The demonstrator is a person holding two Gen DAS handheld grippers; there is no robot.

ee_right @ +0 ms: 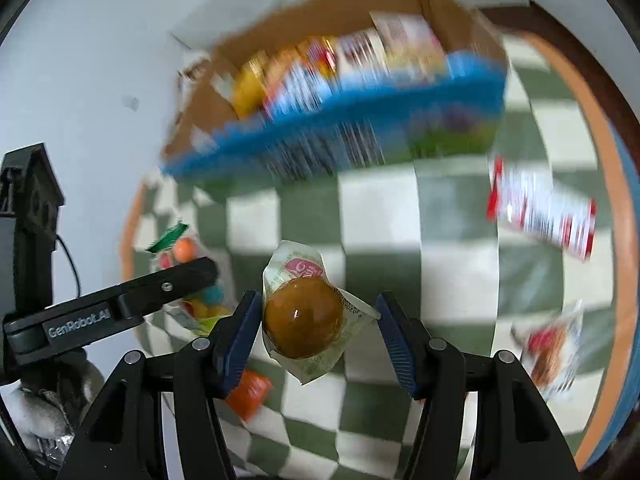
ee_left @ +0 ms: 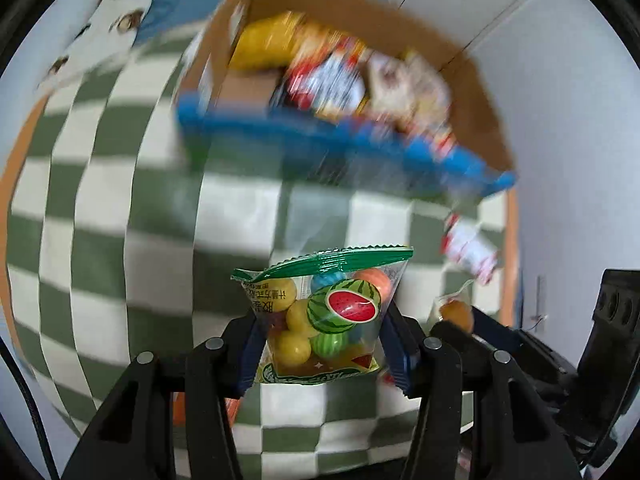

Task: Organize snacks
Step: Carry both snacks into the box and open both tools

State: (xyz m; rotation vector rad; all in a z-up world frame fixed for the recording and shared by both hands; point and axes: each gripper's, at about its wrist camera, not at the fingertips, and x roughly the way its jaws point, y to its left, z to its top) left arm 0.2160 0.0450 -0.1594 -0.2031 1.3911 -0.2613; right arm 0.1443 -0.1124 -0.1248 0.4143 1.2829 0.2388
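Note:
My left gripper [ee_left: 322, 314] is shut on a clear candy bag [ee_left: 332, 261] with a green seal and a watermelon print, held above the checked cloth. My right gripper [ee_right: 318, 300] is shut on a clear packet holding a round brown snack [ee_right: 304, 324], its pads pinching the wrapper at both sides. Beyond both stands a blurred cardboard box [ee_left: 472, 92] [ee_right: 360, 4] with a blue front, holding several snack packs. The right gripper's brown packet [ee_left: 456, 314] also shows low at the right of the left wrist view. The left gripper's finger [ee_right: 172, 284] and candy bag [ee_right: 186, 250] show at the left of the right wrist view.
A green and white checked cloth [ee_left: 100, 200] [ee_right: 380, 208] covers an orange-rimmed table. A red and white packet [ee_left: 470, 250] [ee_right: 540, 216] lies near the box. Another clear packet [ee_right: 552, 348] and an orange packet [ee_right: 250, 394] lie on the cloth. A white wall stands behind.

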